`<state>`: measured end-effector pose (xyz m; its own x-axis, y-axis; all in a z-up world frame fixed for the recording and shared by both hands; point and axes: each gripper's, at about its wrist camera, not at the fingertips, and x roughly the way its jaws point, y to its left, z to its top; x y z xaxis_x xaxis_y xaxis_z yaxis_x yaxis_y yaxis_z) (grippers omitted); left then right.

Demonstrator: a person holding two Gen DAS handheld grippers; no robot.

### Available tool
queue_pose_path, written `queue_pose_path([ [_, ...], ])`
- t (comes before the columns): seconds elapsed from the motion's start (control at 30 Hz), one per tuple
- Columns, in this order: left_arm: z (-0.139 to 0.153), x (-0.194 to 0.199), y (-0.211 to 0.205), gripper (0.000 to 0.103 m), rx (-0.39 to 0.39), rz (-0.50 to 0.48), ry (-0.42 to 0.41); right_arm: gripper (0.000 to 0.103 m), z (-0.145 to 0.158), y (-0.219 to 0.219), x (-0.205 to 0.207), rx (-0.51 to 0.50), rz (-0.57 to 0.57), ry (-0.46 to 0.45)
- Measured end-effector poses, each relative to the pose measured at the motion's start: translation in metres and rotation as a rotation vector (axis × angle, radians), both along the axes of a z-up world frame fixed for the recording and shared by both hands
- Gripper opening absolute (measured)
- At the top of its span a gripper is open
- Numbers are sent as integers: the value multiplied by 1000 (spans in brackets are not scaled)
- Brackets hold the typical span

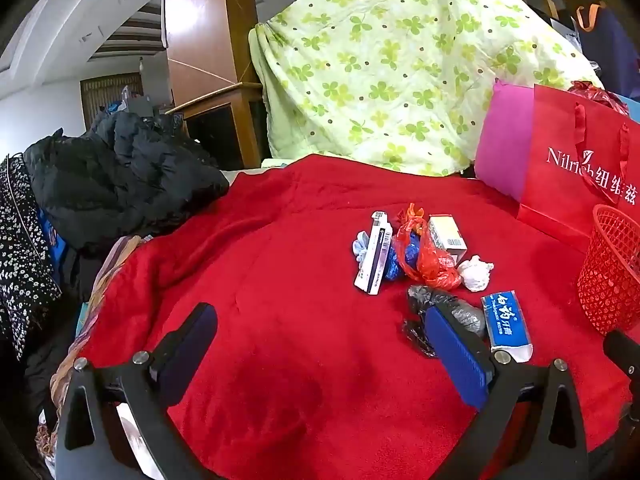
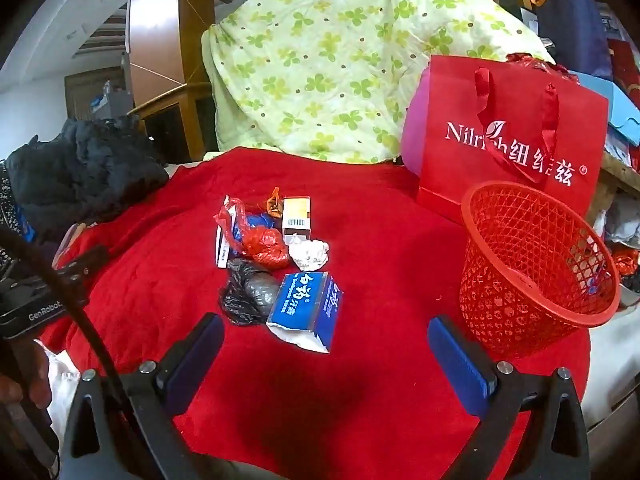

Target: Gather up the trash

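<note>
- the left hand-held gripper (image 1: 316, 340) hangs above the red blanket (image 1: 280, 340), its blue-padded jaws spread wide with nothing between them.
- the right hand-held gripper (image 2: 326, 344) is also spread wide and holds nothing, low over the red blanket (image 2: 360, 240).
- the trash lies in one loose cluster near the middle of the blanket: a blue toothpaste box (image 2: 306, 308) nearest the right gripper, with a black plastic bag (image 2: 248, 294) touching its left side.
- behind those sit a crumpled white tissue (image 2: 310, 254), a red plastic bag (image 2: 260, 242) and a small orange-and-white box (image 2: 297, 218).
- in the left view a long white box (image 1: 374, 254) lies at the left edge of the cluster, beside a blue scrap (image 1: 400, 258).
- a red mesh basket (image 2: 532, 264) stands upright to the right of the trash, well apart from it, and nothing can be made out inside it.
- a red paper gift bag (image 2: 516, 136) stands behind the basket, against a green clover-print quilt (image 2: 328, 56).
- a black jacket (image 1: 120, 176) is heaped at the blanket's left edge.
</note>
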<state>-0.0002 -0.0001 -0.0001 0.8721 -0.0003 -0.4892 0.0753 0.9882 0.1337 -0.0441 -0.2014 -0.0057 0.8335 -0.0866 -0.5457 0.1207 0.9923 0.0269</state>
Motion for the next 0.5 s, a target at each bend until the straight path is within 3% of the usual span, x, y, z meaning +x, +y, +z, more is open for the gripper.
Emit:
queue_pose_path([
  [0.5,-8,8,1,103,-4,0,16,103,-10,7,12,10,18,39],
])
